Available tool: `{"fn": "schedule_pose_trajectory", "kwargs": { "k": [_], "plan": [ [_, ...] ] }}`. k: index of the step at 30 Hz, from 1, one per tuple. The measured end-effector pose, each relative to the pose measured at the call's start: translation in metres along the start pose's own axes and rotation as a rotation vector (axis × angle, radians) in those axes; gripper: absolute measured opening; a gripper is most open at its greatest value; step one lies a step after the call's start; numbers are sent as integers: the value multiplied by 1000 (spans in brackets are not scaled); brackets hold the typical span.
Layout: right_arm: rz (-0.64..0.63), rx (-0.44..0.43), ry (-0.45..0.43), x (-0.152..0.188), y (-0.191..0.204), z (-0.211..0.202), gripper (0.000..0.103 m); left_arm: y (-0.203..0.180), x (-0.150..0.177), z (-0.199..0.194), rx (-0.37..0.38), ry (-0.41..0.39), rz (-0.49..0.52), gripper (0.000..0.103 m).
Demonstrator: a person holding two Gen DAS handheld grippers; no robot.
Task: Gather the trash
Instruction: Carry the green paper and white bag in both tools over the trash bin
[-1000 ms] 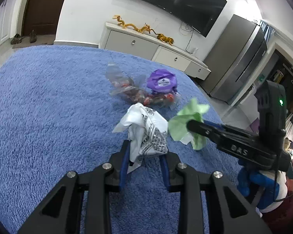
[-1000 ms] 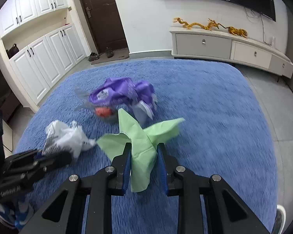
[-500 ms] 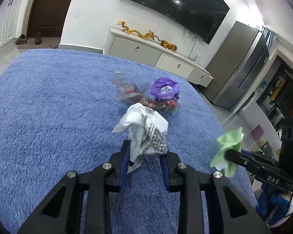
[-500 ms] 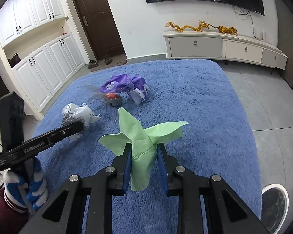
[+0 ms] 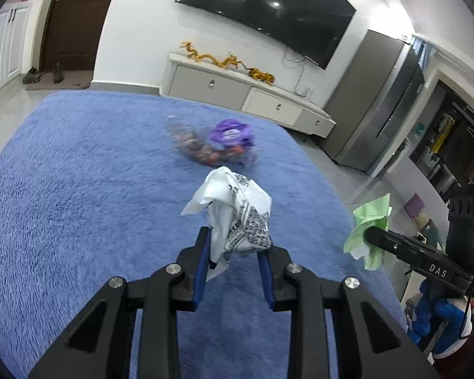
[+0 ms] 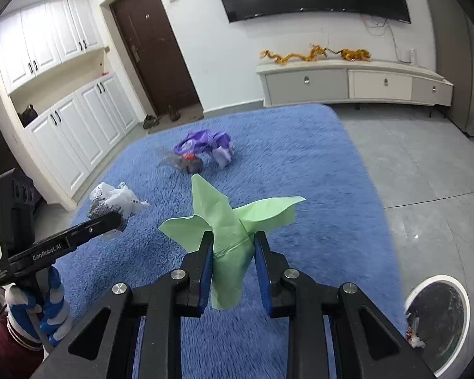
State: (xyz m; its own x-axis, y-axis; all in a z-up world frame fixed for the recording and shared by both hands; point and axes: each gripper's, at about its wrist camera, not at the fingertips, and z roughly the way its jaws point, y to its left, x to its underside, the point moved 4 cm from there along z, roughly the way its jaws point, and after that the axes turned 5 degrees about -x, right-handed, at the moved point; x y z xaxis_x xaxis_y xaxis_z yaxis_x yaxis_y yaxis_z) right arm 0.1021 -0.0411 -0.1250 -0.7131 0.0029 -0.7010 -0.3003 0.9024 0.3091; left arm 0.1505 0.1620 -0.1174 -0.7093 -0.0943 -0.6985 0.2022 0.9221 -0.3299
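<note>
Napkin (image 6: pixel 233 230) lifted clear of rug (image 6: pixel 300 164), bin (image 6: pixel 436 315) nearer

Two hand-held grippers (image 5: pixel 233 246) (image 6: pixel 232 249), one white bag (image 5: pixel 237 211), one green napkin (image 6: pixel 233 221), one bin (image 6: pixel 436 312).

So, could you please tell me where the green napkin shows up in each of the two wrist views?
Left wrist: green napkin at right edge, clamped in the right gripper.
Right wrist: bottom centre, between the gripper's own fingers.
Shared landmark: the purple wrapper lying on the blue rug.
</note>
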Motion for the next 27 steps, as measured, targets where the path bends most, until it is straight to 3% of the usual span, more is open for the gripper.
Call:
{"fn": "schedule_pose_trajectory", "kwargs": {
  "k": [7, 14, 20, 27],
  "plan": [
    [58, 48, -85, 13, -30, -55, 23, -64, 2, -10, 57, -6, 99, 27],
    [168, 162, -185, 35, -90, -121, 23, -157, 10, 0, 155, 39, 246, 27],
    [304, 301, -238, 70, -159, -164, 23, -251, 26, 32, 238, 121, 388, 27],
    [482, 408, -258, 118, -234, -187, 24, -341, 53, 91, 294, 243, 514, 27]
  ]
}}
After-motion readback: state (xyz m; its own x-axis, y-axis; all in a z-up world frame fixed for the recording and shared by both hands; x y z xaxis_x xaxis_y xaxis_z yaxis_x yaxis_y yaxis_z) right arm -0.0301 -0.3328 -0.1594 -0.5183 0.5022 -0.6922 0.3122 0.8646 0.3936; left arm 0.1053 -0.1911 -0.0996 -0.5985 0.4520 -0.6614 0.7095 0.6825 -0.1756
